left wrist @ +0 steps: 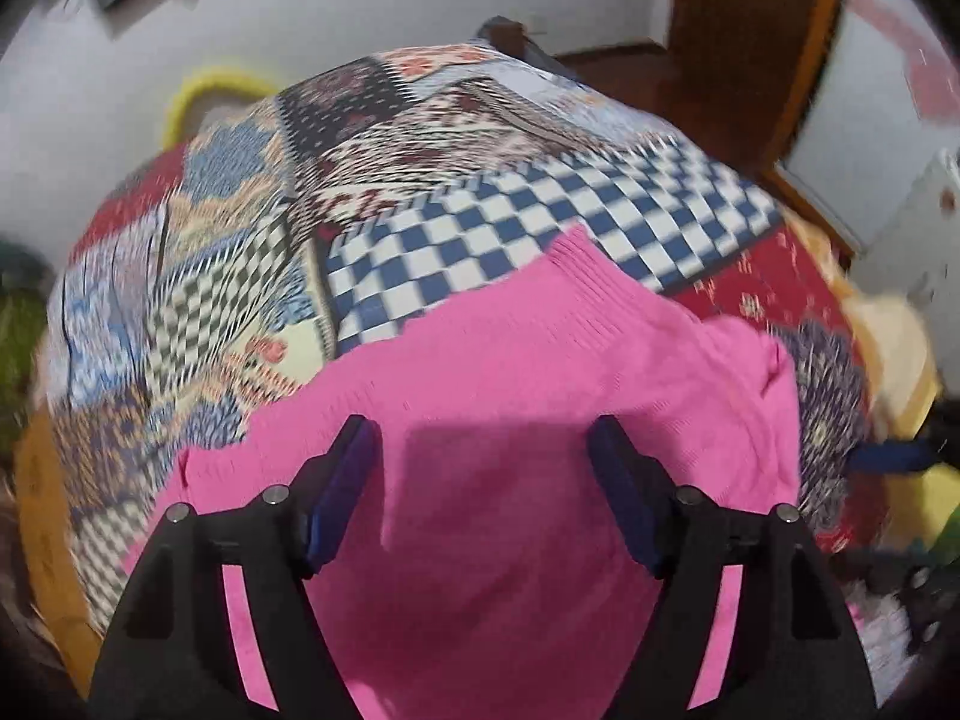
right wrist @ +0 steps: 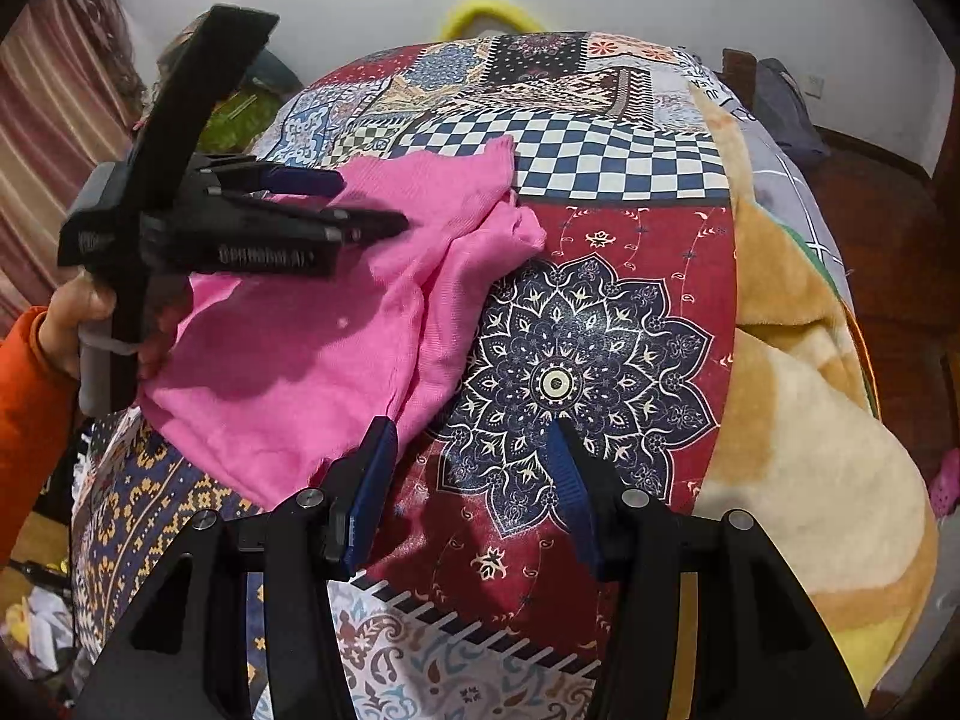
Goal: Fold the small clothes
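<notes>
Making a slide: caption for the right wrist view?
Open right gripper beside pink garment; left gripper above it.

My left tongs and right tongs are showing black angular frames, dark blue ribbed pads and round silver screw heads. I am wearing an orange sleeve on the left arm.
</notes>
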### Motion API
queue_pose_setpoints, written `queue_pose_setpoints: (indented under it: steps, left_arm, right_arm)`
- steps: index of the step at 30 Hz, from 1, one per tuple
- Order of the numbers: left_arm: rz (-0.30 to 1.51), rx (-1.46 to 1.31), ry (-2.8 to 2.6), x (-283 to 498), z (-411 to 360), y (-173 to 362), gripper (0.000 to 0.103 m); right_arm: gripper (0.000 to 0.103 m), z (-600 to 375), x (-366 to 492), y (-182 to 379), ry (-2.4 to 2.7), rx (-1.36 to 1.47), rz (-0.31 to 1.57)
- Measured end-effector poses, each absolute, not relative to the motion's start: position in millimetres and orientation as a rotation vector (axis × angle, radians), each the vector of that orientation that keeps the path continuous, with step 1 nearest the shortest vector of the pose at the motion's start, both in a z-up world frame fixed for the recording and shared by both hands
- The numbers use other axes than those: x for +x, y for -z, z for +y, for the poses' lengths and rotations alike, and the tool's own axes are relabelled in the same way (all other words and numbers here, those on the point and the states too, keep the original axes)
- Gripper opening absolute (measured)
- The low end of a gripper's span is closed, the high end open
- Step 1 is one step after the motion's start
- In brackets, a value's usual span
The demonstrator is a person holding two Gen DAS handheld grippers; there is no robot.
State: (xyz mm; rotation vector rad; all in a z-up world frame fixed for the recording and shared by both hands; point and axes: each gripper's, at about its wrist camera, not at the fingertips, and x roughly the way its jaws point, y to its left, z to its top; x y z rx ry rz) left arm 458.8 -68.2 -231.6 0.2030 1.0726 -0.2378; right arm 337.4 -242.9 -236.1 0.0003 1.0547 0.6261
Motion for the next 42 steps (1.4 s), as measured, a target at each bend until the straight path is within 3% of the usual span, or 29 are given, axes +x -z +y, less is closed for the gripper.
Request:
queue_pose_setpoints:
  steps: [7, 14, 19, 21, 22, 24, 25, 26, 33, 37, 39, 40, 42]
  left_arm:
    - [0.993, 0.115, -0.013, 436, 39, 205, 0.079]
    - [1.114, -0.036, -0.209, 400, 166, 249, 0.079]
    - [1.149, -0.168, -0.141, 386, 183, 275, 0.079]
    - [1.139, -0.205, -0.113, 383, 181, 275, 0.079]
    - [1.136, -0.218, -0.092, 385, 179, 275, 0.074]
    - [1.134, -0.229, -0.036, 387, 175, 275, 0.052]
    - [1.134, -0.242, 0.005, 388, 172, 274, 0.032]
    - [1.135, -0.247, 0.031, 388, 169, 273, 0.023]
    - [1.156, -0.207, 0.069, 363, 163, 269, 0.017]
    - [1.181, -0.238, 0.104, 337, 164, 267, 0.017]
    - [1.2, -0.258, 0.125, 323, 161, 265, 0.016]
    - [1.206, -0.26, 0.132, 317, 158, 264, 0.016]
    - [1.231, -0.256, 0.15, 308, 149, 266, 0.016]
  right_arm:
    - [0.048, -233, 343, 232, -0.657, -0.002, 1.039]
    - [0.048, -210, 359, 233, -0.659, -0.013, 1.027]
    - [0.048, -199, 373, 237, -0.63, 0.007, 1.022]
    - [0.03, -194, 377, 235, -0.608, -0.013, 1.013]
    - [0.015, -190, 379, 234, -0.6, -0.032, 1.014]
    - [0.012, -185, 386, 234, -0.618, -0.035, 1.044]
    - [0.011, -183, 388, 232, -0.619, -0.047, 1.042]
    - [0.01, -180, 390, 230, -0.621, -0.07, 1.037]
    - [0.008, -166, 418, 218, -0.598, -0.132, 1.025]
    - [0.014, -159, 421, 214, -0.586, -0.145, 1.022]
    - [0.031, -160, 416, 210, -0.577, -0.146, 1.028]
    - [0.046, -161, 413, 208, -0.573, -0.145, 1.026]
    - [0.051, -166, 402, 199, -0.567, -0.136, 1.0]
